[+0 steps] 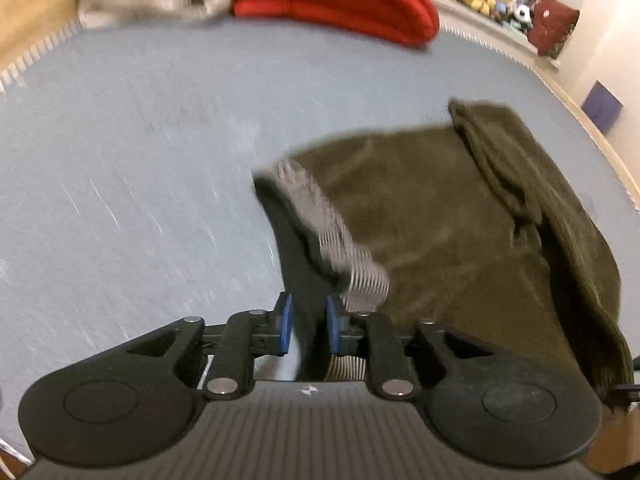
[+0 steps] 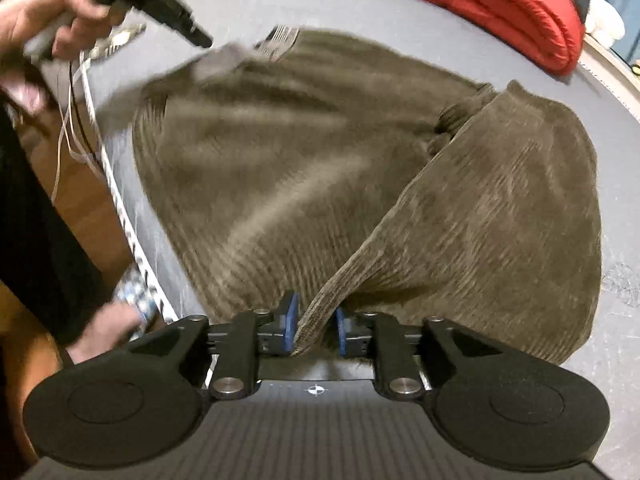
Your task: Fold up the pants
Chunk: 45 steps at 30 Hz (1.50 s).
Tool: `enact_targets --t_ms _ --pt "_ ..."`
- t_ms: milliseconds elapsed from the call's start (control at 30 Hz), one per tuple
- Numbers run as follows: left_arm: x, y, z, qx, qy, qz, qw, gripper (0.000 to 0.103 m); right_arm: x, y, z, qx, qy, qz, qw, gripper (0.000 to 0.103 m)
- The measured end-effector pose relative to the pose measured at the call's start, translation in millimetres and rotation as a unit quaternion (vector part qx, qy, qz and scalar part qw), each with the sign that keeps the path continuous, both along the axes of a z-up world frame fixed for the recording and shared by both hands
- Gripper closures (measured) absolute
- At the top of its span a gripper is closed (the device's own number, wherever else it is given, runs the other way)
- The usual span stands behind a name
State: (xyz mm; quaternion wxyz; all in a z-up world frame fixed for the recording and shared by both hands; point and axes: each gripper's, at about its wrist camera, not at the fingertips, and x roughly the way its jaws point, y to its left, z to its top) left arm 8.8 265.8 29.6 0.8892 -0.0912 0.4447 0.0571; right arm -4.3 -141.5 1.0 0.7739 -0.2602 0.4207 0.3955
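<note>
the left gripper (image 1: 307, 326) stood slightly parted around the pants' (image 1: 440, 216) dark waistband. the right gripper (image 2: 316, 330), slightly parted, had a corduroy fold between its pads, above the bed (image 2: 616, 352).

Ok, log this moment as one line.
left gripper: waistband between pads | right gripper: fold between pads | pants: partly folded on grey bed

Both grippers, left gripper (image 1: 308, 326) and right gripper (image 2: 314, 330), look alike: matte black linkage arms with silver pivot screws, round black discs at either side, and a ribbed grey body bearing a small white crosshair mark. The pads (image 2: 291, 316) are blue. The person wears a black sleeve (image 2: 36, 216); thin white cables (image 2: 74, 120) hang beside it.
</note>
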Motion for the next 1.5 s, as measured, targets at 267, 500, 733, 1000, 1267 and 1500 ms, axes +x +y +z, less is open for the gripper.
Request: enact_targets --t_ms 267,500,733,1000,1267,1500 --pt "-1.5 -68.0 41.2 -0.036 -0.113 -0.054 0.9915 0.053 46.5 -20.1 54.6 0.114 -0.052 -0.122 0.985 0.047" --pt "57.4 -113.4 17.6 -0.049 -0.080 -0.088 0.9917 0.061 113.5 6.3 19.1 0.079 -0.068 -0.220 0.970 0.046" --pt "87.0 -137.2 7.6 -0.044 -0.057 -0.112 0.9911 0.061 168.6 48.0 -24.7 0.067 -0.054 -0.242 0.966 0.038" --pt "84.4 -142.2 -6.9 -0.015 -0.028 -0.132 0.9907 0.061 181.6 44.0 -35.8 0.038 -0.047 -0.242 0.968 0.089" --pt "78.4 -153.9 -12.8 -0.021 -0.020 -0.132 0.9908 0.060 137.9 -103.2 6.4 0.050 -0.067 -0.305 0.949 0.093" --pt "76.0 -181.6 -14.1 -0.015 -0.018 -0.168 0.9854 0.056 50.7 -250.7 -51.2 -0.021 0.063 -0.312 0.948 0.099"
